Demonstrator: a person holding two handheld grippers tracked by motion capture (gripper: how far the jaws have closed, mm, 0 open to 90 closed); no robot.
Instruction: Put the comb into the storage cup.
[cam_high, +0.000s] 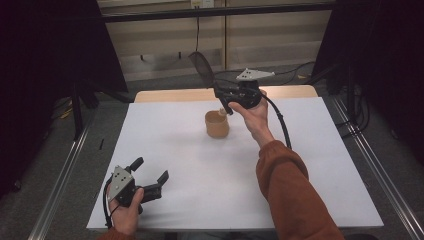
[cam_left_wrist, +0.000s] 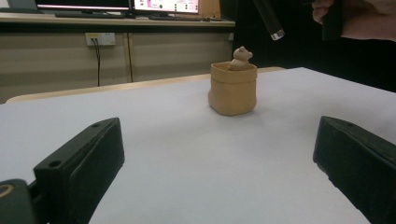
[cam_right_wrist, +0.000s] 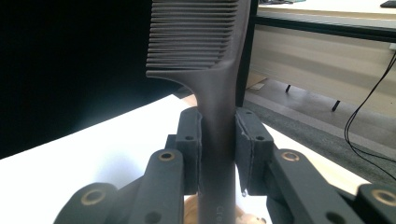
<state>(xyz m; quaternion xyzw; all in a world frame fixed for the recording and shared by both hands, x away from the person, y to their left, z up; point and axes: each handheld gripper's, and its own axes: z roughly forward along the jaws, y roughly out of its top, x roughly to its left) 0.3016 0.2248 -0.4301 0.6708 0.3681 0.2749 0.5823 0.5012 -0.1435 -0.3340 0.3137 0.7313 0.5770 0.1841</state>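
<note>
A dark comb (cam_right_wrist: 205, 65) stands upright between the jaws of my right gripper (cam_right_wrist: 218, 154), which is shut on its handle. In the high view the comb (cam_high: 202, 66) tilts up and to the left from my right gripper (cam_high: 226, 97), held just above a small tan pot (cam_high: 217, 124). The pot (cam_left_wrist: 232, 88) has a little bear figure (cam_left_wrist: 242, 58) poking out of its top. The comb's handle tip (cam_left_wrist: 272, 21) hangs above it. My left gripper (cam_high: 151, 173) rests open at the table's front left, its jaws wide apart and empty.
A white sheet (cam_high: 175, 165) covers the wooden table (cam_high: 165, 95). Metal rails (cam_high: 60, 175) run along both sides on the floor. A wall with cables (cam_high: 197, 30) lies behind, and dark curtains flank the scene.
</note>
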